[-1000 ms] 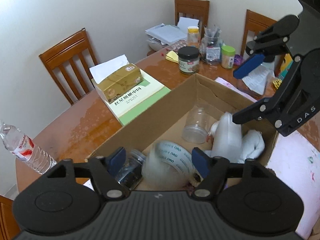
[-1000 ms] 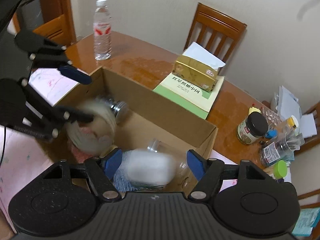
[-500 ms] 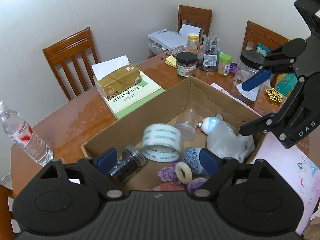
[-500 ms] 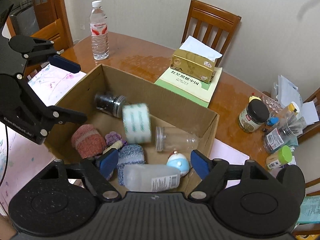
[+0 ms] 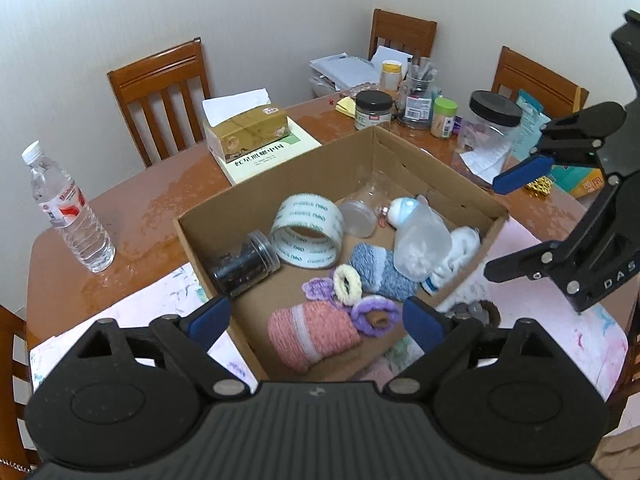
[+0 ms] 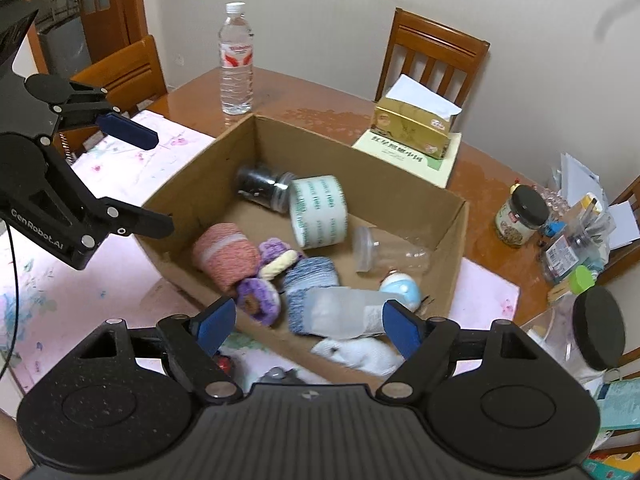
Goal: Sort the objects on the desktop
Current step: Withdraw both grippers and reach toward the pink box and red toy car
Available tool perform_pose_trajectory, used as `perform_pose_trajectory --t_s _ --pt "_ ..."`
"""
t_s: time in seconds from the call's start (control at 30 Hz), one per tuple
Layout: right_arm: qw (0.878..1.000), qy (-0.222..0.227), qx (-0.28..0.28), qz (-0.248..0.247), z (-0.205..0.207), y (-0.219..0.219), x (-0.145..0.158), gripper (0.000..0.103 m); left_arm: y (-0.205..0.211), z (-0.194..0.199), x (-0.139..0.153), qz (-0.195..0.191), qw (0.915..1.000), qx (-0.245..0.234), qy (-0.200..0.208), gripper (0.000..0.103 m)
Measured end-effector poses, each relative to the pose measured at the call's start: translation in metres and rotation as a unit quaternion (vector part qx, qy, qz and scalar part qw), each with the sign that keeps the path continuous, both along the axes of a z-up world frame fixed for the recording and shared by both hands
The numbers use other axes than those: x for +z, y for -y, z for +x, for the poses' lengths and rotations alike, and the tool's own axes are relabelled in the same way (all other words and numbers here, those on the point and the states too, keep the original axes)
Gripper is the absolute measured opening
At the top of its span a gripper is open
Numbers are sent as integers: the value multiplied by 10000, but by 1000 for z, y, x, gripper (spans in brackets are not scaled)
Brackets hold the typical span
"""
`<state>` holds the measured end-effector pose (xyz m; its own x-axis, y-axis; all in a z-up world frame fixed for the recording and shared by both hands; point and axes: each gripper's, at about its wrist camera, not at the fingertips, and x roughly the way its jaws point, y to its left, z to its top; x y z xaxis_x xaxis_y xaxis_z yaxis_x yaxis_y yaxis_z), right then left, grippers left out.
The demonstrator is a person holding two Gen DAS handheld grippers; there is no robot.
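Both your claws hang above the cardboard box (image 5: 372, 148) on the desk (image 5: 132, 204), left claw (image 5: 316, 318) and right claw (image 6: 308, 322) opening with nothing between the pads. Collected inside for sorting lie the glossy tape roll (image 5: 308, 230), a dark ribbed jar (image 5: 246, 262), fuzzy rolled socks (image 5: 312, 334) and a frosted plastic bottle (image 5: 420, 240).

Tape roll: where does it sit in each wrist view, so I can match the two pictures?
Left wrist: tape roll lies mid-box, just left of centre, against the dark jar.
Right wrist: tape roll sits near the box's far wall, centre of the picture.
Shared landmark: the dark jar touching it in both views.
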<state>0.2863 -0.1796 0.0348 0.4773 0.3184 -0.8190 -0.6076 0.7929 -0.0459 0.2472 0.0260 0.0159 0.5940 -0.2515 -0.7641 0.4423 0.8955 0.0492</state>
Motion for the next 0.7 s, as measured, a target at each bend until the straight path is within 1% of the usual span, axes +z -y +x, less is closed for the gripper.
perform_pose_trajectory --t_s 0.2,0.27,0.33,0.47,0.7 --pt "10000 -7 13 32 -21 -6 -8 87 0 -26 -14 -15 9998 -138 -144 94" --pt "10000 20 -31 33 -28 -6 -11 87 0 -34 -20 -6 9998 -128 -153 94" --pt "9999 50 -89 38 -36 -5 -14 88 -1 -39 -27 -44 9996 -105 -266 94" --pt "9998 21 -151 90 -53 -5 -24 89 -3 -46 -39 -157 9990 -2 -409 94" --pt "9998 -44 76 184 -85 -5 -41 91 -3 -50 -56 -15 9985 290 -468 94"
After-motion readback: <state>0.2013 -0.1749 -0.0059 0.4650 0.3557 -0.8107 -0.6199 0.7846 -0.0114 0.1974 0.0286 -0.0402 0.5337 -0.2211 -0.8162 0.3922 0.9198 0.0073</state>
